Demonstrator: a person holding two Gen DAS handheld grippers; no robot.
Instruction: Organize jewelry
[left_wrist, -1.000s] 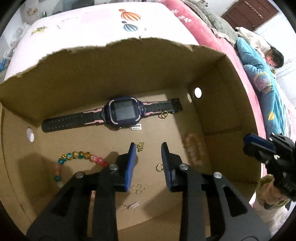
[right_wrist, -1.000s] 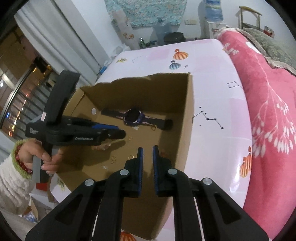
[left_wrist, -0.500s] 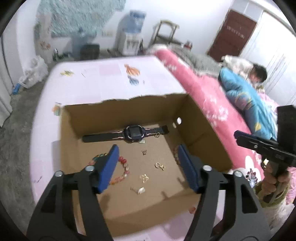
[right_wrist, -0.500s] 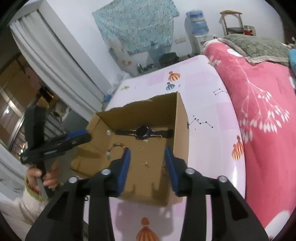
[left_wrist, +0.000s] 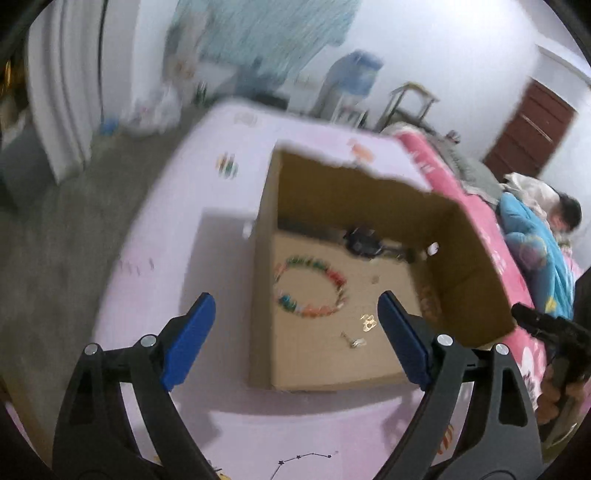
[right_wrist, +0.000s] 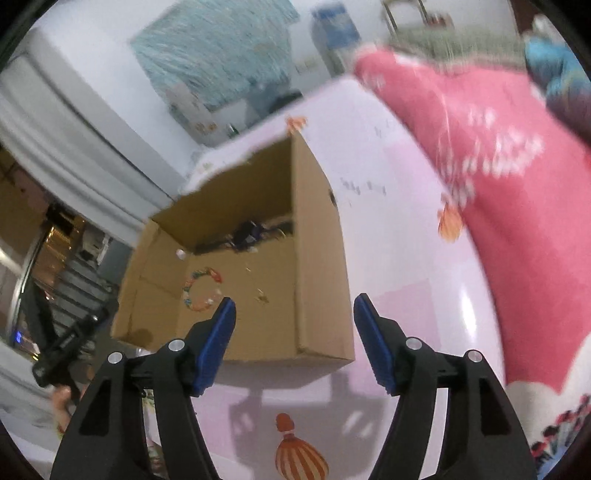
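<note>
Both views motion-blurred; fine detail limited.

Left claw (left_wrist: 295, 332): jaws spread wide, have just been opening, nothing between them. In the left wrist view it sits at lower centre, straddling the near left wall of the cardboard box (left_wrist: 469, 266) from above and outside it.

Right claw (right_wrist: 293, 343): released too, jaws have just been opening, nothing gripped. In the right wrist view it is at lower centre, over the box's near right corner and the pink patterned bed cover (right_wrist: 399, 229).

Jewelry location: all visible pieces lie on the box floor, mid-frame in the left wrist view.
- beaded bracelet (left_wrist: 312, 290), laid in an open ring, centre of frame.
- watch (left_wrist: 364, 242), against the far wall, upper centre of the box.
- small gold pieces (left_wrist: 367, 323), just right of and below the bracelet; a further clip-like piece near them. Too blurred to identify.
- something pale at the right wall, possibly a second bracelet; cannot tell.

No jewelry seen on the bed cover outside the box in either view.

Judgement on progress: collection into the box looks complete or nearly so. Both claws are empty and clear of the box interior, which fits the end of a placing step. Left to do, if anything: tidying the loose gold pieces, which lie scattered, not grouped.
</note>
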